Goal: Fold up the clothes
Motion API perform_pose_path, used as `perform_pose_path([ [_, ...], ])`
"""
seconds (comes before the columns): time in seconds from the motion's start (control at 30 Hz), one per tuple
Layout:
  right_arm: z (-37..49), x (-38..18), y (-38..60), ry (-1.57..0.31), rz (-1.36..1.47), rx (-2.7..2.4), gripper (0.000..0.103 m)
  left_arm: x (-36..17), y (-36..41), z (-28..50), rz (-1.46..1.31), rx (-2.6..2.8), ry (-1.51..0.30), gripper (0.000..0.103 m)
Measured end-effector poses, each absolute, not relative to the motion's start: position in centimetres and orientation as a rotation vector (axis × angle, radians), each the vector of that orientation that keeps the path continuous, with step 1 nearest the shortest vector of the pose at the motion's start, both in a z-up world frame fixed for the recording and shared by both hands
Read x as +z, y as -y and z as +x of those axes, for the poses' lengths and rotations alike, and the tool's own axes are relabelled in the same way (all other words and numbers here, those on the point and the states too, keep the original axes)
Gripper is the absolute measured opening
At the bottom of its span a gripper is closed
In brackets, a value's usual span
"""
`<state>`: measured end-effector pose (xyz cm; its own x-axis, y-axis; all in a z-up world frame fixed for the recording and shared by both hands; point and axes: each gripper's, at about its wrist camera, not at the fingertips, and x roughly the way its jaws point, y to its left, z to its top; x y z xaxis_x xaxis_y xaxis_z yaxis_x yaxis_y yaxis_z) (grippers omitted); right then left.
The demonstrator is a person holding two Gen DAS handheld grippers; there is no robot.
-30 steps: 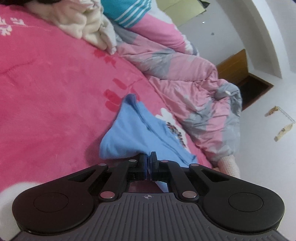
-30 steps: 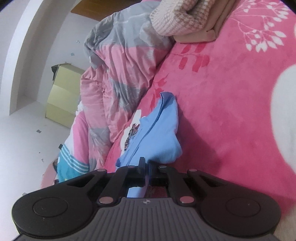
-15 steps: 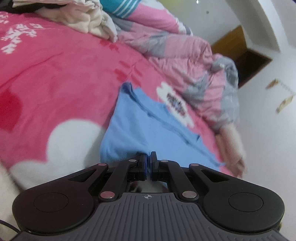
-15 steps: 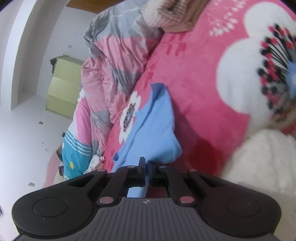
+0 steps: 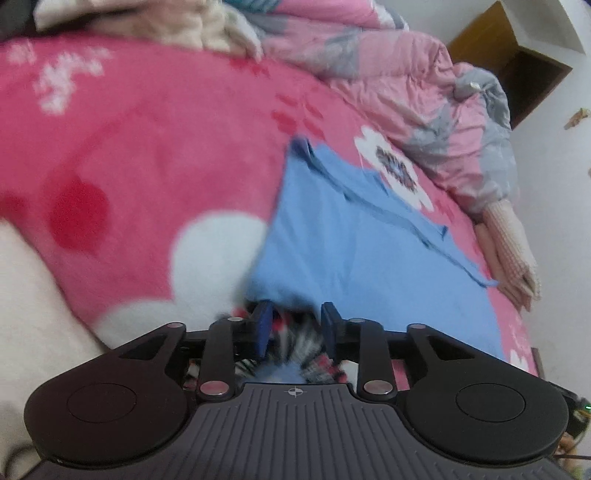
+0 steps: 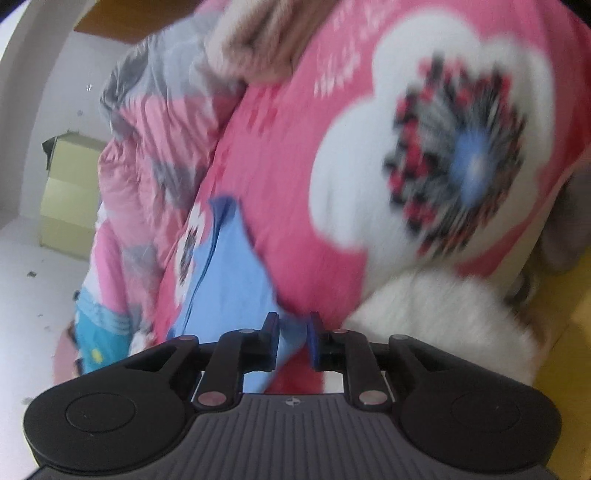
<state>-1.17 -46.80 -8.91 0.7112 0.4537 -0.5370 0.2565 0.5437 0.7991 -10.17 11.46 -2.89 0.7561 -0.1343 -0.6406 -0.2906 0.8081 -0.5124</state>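
The left tool has its jaws apart, with nothing clamped between them; through the gap shows the blurred flower print of the blanket and a bit of blue. Just ahead of the fingertips lies the near edge of the blue shirt, spread flat on the pink flowered blanket that covers the bed. The shirt reaches away from the tool toward the far side of the bed, where its darker blue neckline points at a rumpled pink and grey quilt heaped along that far edge. A stack of folded pinkish clothes sits near the shirt's right side, by the end of the quilt. A pile of cream clothes lies at the far left of the bed.

The right tool also stands with its jaws apart. A corner of the blue shirt lies in the gap between the two fingers, closer to the left finger, but the fingers do not press on it. From this side the shirt runs forward along the blanket toward the quilt. A large white flower with a dark centre fills the blanket to the right, blurred. White fluffy fabric sits just to the right of the tool. Beyond the bed stands a pale yellow cabinet on a white floor.
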Motion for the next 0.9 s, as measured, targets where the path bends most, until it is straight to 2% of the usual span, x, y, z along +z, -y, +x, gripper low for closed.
perform_pose_path([
  [0.2,2.0,-5.2,44.2,-0.733,0.909,0.24,0.018,0.1,-11.3,-6.3,-0.457,0.081,-0.607,0.032],
  [0.37,6.8,-2.8,35.4,-0.736,0.722,0.439,0.018,-0.2,-9.3,-0.9,-0.263,0.065,-0.622,0.032],
  [0.5,9.9,-1.9,26.3,-0.764,0.459,0.564,0.018,-1.6,-8.0,2.5,-0.187,-0.015,-0.665,0.032],
  [0.63,11.9,-2.6,18.8,-0.827,0.215,0.642,0.018,-3.2,-7.3,5.5,-0.126,-0.078,-0.713,0.032],
  [0.9,16.3,-5.3,14.6,-0.945,0.025,0.61,0.017,-4.4,-8.8,9.6,-0.127,-0.11,-0.728,0.032],
])
